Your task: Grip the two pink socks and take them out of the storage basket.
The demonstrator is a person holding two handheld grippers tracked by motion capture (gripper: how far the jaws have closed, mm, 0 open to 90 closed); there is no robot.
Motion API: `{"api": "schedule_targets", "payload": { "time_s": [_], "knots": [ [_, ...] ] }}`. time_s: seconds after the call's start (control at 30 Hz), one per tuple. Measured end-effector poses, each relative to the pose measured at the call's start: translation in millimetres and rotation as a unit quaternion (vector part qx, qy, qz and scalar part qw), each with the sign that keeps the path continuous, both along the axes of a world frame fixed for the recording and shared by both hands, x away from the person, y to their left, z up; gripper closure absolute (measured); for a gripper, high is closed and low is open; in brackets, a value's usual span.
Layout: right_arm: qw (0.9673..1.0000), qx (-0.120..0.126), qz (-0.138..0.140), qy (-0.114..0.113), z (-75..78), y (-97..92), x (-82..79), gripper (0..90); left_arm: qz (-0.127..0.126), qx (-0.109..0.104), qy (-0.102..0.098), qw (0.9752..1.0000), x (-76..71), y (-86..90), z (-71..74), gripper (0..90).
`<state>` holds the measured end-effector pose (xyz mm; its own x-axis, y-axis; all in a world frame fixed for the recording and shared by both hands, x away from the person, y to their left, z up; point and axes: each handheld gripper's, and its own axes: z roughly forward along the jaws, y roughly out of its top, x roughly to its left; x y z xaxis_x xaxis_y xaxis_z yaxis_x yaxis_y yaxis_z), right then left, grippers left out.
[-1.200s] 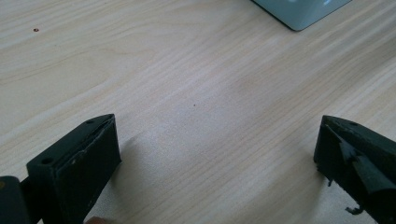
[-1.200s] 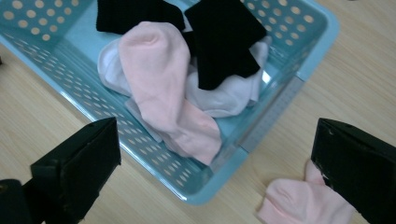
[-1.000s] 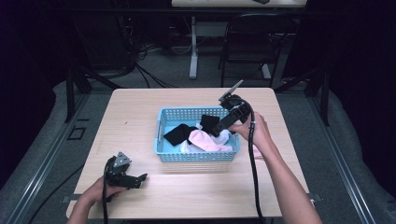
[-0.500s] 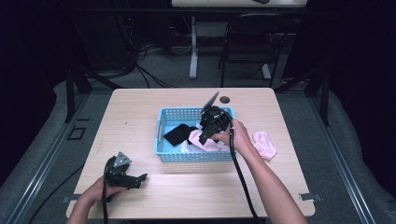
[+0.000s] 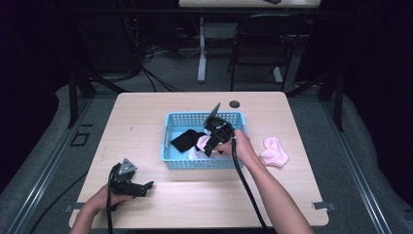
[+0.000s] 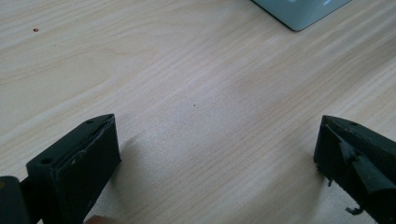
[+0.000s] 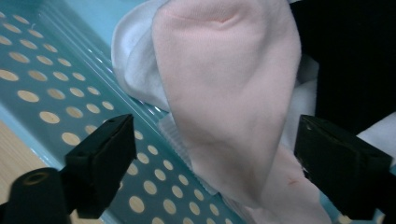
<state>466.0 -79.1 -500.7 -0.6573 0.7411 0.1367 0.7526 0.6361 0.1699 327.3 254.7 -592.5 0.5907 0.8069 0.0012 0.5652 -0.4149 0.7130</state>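
Wood grain runs under my left gripper (image 5: pixel 146 185), which rests on the table (image 5: pixel 146 122) near its front left corner; its jaws stand spread wide with only bare tabletop between them, and a corner of the blue basket (image 6: pixel 299 11) shows ahead of them in the left gripper view. Toward the middle of the table sits that basket (image 5: pixel 168 146), holding a black sock (image 5: pixel 184 140), some white fabric (image 7: pixel 135 70) and a pale pink sock (image 7: pixel 229 93). My right gripper (image 5: pixel 210 146) is down inside it, near the front wall. Its jaws have just been closing a little, yet they are spread, one on each side of the pink sock, which lies between them; the pads do not press on it. Farther right, another pink sock (image 5: pixel 273 151) lies on the table, outside the basket and just beside my right hand (image 5: pixel 241 146).
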Motion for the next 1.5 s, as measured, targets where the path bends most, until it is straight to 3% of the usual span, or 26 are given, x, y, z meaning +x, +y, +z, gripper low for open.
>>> {"api": "schedule_targets", "payload": {
  "time_s": [0.07, 0.2, 0.23, 0.27, 0.3, 0.33, 0.37, 0.4, 0.43, 0.47, 0.57, 0.8, 0.9, 1.07, 1.5],
  "knots": [
    [0.9997, -0.022, 0.004, 0.002, -6.1, 3.0, 0.3, 16.7, 0.000, 0.000, 0.000, 1.0000, 0.0, 0.0, 0.0, 0.2],
    [0.9996, -0.029, 0.002, 0.002, -9.9, 3.7, 1.1, 23.9, -0.001, 0.001, 0.000, 1.0000, 0.1, 0.1, 0.1, 0.2],
    [0.9996, -0.026, -0.004, -0.005, -12.5, 3.7, 1.3, 28.1, 0.000, 0.000, 0.000, 1.0000, 0.0, 0.0, 0.0, 0.2],
    [0.9993, -0.038, -0.003, -0.002, -13.9, 2.9, 3.5, 37.8, 0.000, 0.000, 0.000, 1.0000, 0.0, 0.0, 0.0, 0.2],
    [0.9993, -0.038, -0.003, -0.002, -13.9, 2.9, 3.5, 37.8, 0.000, 0.000, 0.000, 1.0000, 0.0, 0.0, 0.0, 0.1],
    [0.9994, -0.034, -0.010, -0.004, -16.4, 1.2, 4.6, 45.5, 0.000, 0.000, 0.000, 1.0000, 0.0, -0.1, 0.0, 0.2],
    [0.9994, -0.034, -0.010, -0.004, -16.4, 1.2, 4.6, 45.5, 0.000, 0.000, 0.000, 1.0000, 0.0, -0.1, 0.0, 0.2],
    [0.9994, -0.033, -0.012, 0.002, -15.9, -1.3, 5.9, 53.9, 0.000, 0.000, 0.000, 1.0000, 0.0, 0.0, 0.0, 0.1],
    [0.9994, -0.033, -0.012, 0.002, -15.9, -1.3, 5.9, 53.9, 0.000, 0.000, 0.000, 1.0000, 0.0, 0.0, 0.0, 0.2],
    [0.9994, -0.032, -0.012, -0.001, -14.8, -4.0, 6.7, 61.8, 0.000, 0.000, 0.000, 1.0000, 0.0, 0.0, 0.0, 0.1],
    [0.9996, -0.021, -0.018, -0.004, -11.7, -7.8, 6.3, 69.2, 0.000, 0.000, 0.000, 1.0000, 0.0, 0.0, 0.0, 0.2],
    [0.9997, -0.011, -0.019, -0.007, -2.3, -14.0, 3.3, 76.8, 0.000, 0.000, 0.000, 1.0000, 0.0, 0.0, 0.0, 0.2],
    [0.9997, -0.018, -0.016, -0.008, 2.0, -16.5, 3.0, 79.5, 0.000, 0.000, 0.000, 1.0000, 0.0, 0.0, 0.0, 0.2],
    [0.9997, -0.006, -0.014, -0.017, 7.5, -19.4, 1.6, 81.4, -0.001, 0.000, 0.000, 1.0000, 0.1, 0.1, 0.0, 0.2],
    [0.9990, 0.005, -0.010, -0.043, 43.7, -23.8, -2.2, 82.7, 0.000, 0.000, 0.000, 1.0000, 0.0, 0.0, 0.0, 0.1]
  ]
}}
